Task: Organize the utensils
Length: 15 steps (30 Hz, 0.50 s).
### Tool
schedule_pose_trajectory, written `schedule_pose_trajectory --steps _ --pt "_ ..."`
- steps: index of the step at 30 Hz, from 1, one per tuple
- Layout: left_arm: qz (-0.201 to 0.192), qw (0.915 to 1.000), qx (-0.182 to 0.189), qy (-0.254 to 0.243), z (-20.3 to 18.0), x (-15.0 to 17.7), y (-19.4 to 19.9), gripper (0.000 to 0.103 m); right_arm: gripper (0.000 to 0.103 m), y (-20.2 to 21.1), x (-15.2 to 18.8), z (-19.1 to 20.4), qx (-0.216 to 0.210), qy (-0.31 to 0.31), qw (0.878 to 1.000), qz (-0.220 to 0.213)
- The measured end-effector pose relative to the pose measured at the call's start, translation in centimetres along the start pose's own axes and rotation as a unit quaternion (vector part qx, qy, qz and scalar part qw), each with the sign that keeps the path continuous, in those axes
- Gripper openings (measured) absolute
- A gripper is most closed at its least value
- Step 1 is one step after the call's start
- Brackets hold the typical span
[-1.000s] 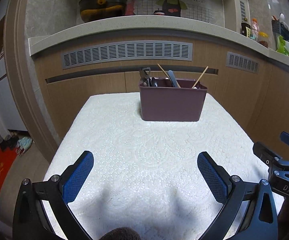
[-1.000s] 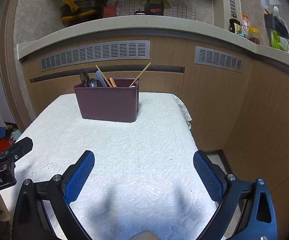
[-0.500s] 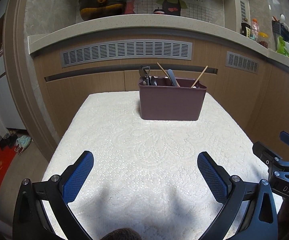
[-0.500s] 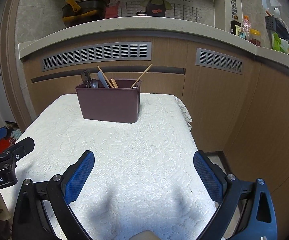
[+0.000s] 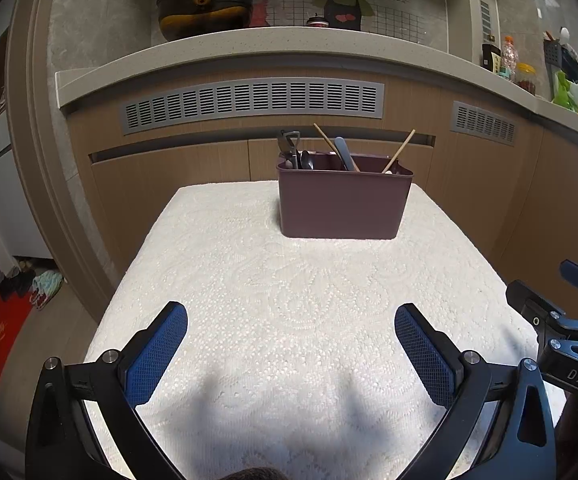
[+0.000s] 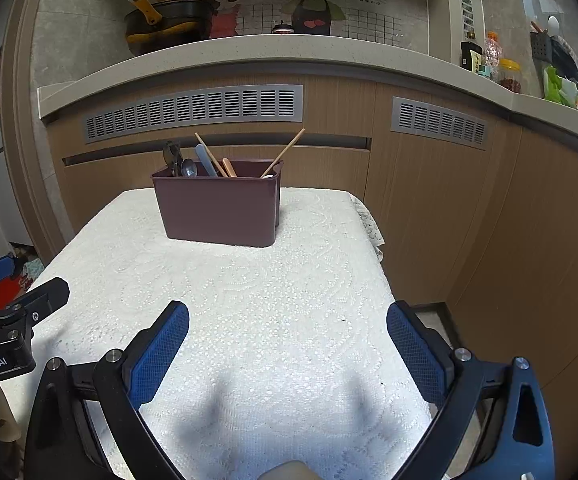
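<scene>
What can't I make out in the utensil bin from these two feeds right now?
- Lower parts of every utensil: hidden by the maroon bin's front wall in both wrist views.
- Dividers or compartments inside the bin: not visible, as both cameras sit too low.
- Black tool at the bin's left end: too small to identify.
- Item at the base of the right chopstick: only a pale speck above the rim.

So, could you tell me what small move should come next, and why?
Probably hold both grippers back. The left gripper and right gripper are open and empty above the white lace cloth, which carries no loose utensil. The chopsticks, spoon and other utensils already stand in the maroon caddy, so nothing visible needs picking up.
</scene>
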<state>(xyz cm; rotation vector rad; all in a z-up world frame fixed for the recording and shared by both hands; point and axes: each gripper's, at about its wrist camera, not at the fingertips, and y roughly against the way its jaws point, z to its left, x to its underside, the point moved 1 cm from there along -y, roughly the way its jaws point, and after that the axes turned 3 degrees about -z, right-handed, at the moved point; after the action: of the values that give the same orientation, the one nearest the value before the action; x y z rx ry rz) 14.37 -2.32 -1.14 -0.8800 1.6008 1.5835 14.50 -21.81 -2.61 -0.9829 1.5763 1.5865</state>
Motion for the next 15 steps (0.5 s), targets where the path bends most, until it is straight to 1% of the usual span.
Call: schedule_pose_trajectory --steps 15 --pt "-0.002 1.0 -0.006 0.0 0.13 0.2 0.24 0.103 0.1 0.57 -0.19 0.04 -0.003 -0.002 1.0 -0.006"
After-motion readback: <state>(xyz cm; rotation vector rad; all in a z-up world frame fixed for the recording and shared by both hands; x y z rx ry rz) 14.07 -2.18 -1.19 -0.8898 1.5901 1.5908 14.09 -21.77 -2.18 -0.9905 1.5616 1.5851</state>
